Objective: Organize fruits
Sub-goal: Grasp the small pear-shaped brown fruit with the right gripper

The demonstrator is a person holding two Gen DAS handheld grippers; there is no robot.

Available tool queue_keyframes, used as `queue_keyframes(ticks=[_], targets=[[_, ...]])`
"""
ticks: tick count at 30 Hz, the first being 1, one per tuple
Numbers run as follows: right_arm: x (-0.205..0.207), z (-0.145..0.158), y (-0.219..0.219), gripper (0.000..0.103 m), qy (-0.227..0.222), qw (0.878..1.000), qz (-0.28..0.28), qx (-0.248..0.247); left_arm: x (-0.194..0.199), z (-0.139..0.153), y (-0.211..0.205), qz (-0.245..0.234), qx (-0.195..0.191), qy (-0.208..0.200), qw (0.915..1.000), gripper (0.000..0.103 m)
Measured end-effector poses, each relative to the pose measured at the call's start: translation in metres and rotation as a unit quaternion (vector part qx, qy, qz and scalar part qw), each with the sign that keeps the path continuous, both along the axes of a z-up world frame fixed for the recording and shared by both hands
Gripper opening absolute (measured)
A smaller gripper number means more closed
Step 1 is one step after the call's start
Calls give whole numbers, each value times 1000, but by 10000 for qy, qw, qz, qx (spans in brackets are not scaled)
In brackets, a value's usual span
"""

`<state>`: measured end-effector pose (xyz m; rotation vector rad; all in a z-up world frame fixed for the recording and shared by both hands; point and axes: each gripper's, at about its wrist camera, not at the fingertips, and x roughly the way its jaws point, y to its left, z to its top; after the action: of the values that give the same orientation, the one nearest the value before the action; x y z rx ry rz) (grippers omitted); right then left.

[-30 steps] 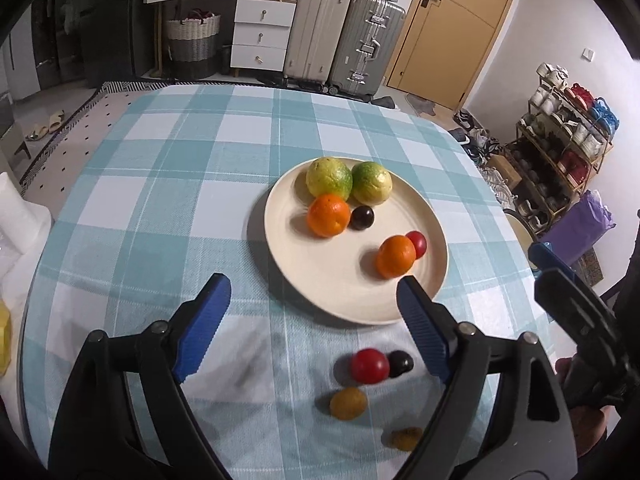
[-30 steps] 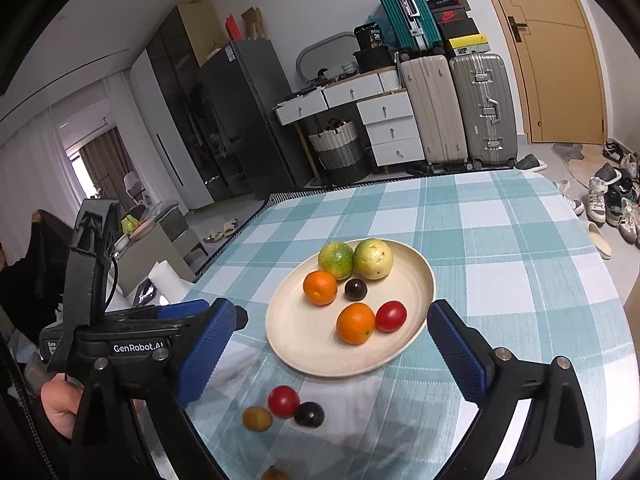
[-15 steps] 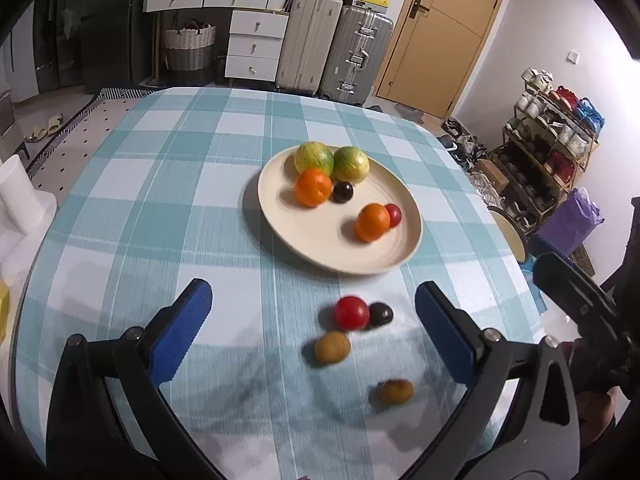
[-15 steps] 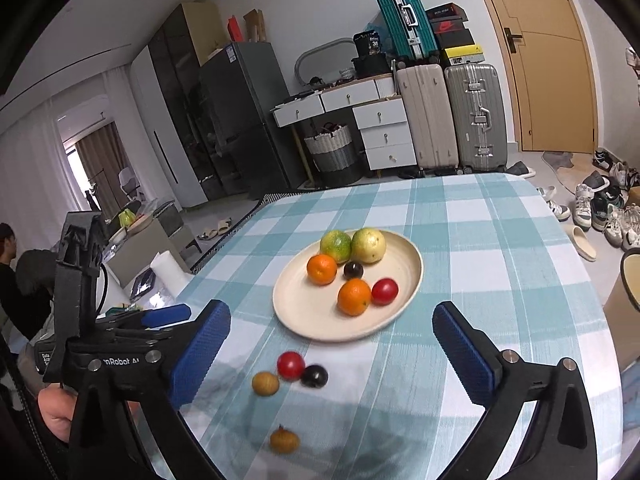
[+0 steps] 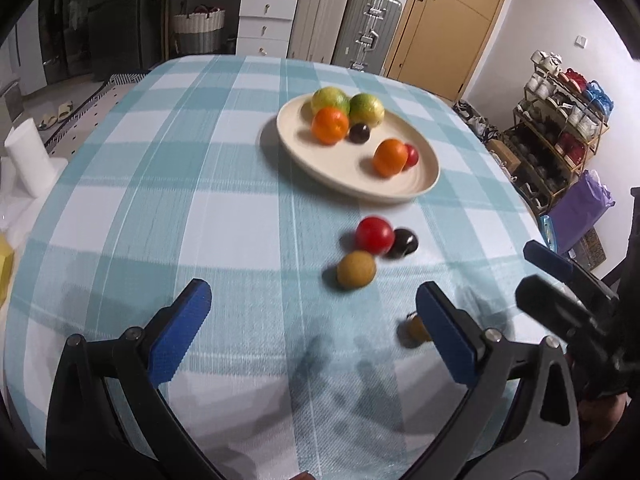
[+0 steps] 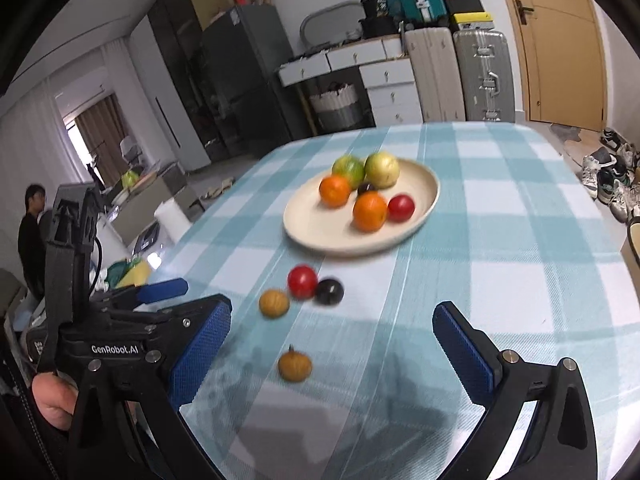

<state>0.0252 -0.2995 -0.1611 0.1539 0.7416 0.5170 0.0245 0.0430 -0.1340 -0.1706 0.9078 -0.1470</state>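
The left gripper (image 5: 308, 328) hovers over the checked tablecloth (image 5: 160, 200), jaws spread wide and empty; the right gripper (image 6: 332, 340) likewise gapes, holding nothing. Between them lie a brown fruit (image 6: 274, 303), a red tomato (image 6: 303, 281), a dark plum (image 6: 329, 291) and a small stemmed fruit (image 6: 295, 365), short of the cream plate (image 6: 320, 228). Crowded round fruits may roll if nudged; neighbours block a clean pinch.

"GenRobot.AI" in white on black left gripper (image 6: 196, 292) body
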Motion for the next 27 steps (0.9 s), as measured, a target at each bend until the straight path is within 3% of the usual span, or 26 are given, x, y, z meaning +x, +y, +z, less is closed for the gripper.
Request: queue_keyframes(ticks=[10, 12, 19, 22, 24, 27], targets=[[-6, -28, 18, 99, 200, 9994, -1, -284, -11, -35, 11, 154, -41, 430, 9989, 102], [-6, -30, 22, 85, 212, 9992, 60, -340, -15, -34, 14, 199, 7, 364, 9991, 102], [-6, -41, 40, 65, 429, 9970, 427, -488, -20, -25, 21, 207, -107, 183, 9996, 102], [-8, -44, 49, 51, 463, 9954, 611, -579, -20, -22, 21, 189, -140, 165, 9996, 102], [-9, -46, 53, 32, 469, 9946, 705, -600, -20, -22, 20, 163, -152, 196, 9996, 102], [-8, -49, 57, 27, 478, 9941, 671, -705, -20, -23, 18, 117, -167, 261, 9995, 102]])
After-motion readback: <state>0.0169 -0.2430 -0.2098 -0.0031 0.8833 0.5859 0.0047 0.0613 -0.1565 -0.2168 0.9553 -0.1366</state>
